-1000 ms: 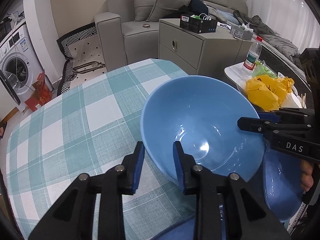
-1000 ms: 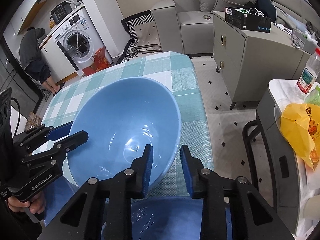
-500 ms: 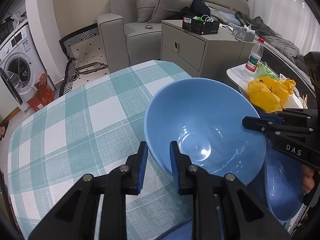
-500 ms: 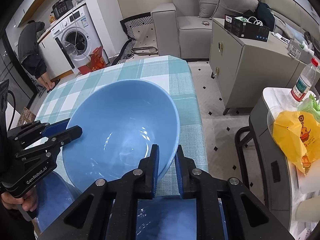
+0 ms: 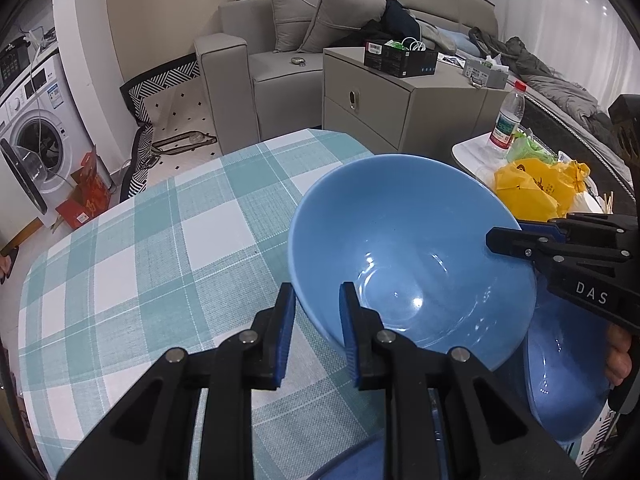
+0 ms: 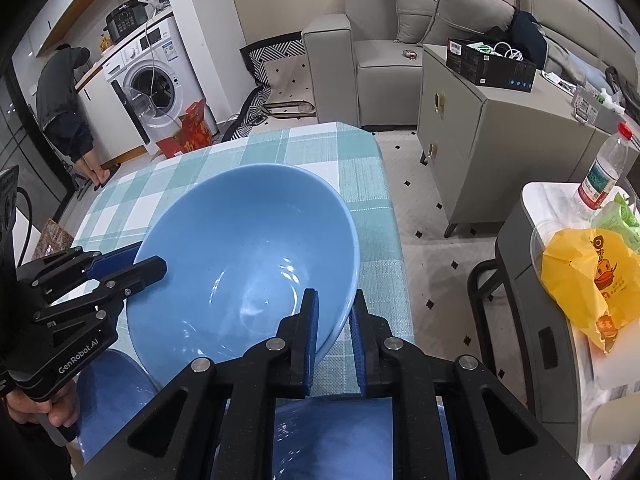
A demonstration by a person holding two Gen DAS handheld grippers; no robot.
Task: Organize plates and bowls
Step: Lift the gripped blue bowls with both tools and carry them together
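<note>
A large light blue bowl (image 5: pixel 408 256) is held tilted above the checked table (image 5: pixel 160 248), gripped at opposite rims by both grippers. My left gripper (image 5: pixel 316 312) is shut on its near rim. My right gripper (image 6: pixel 334 312) is shut on the bowl's (image 6: pixel 248 272) other rim; it also shows from the side in the left wrist view (image 5: pixel 520 240). A darker blue bowl (image 5: pixel 564 372) lies under the lifted one at the right. Another dark blue dish (image 6: pixel 360 436) lies under my right gripper's fingers.
The table's right edge (image 6: pixel 396 280) drops to the floor. A side table (image 6: pixel 560 208) holds a yellow bag (image 6: pixel 592 268) and a water bottle (image 6: pixel 604 168). A grey cabinet (image 5: pixel 400 108) and sofa (image 5: pixel 280 60) stand behind. A person (image 6: pixel 64 108) stands by the washing machine (image 6: pixel 152 76).
Both grippers closed onto the bowl's rim over the last second. The bowl has risen slightly off the dishes below and stays tilted.
</note>
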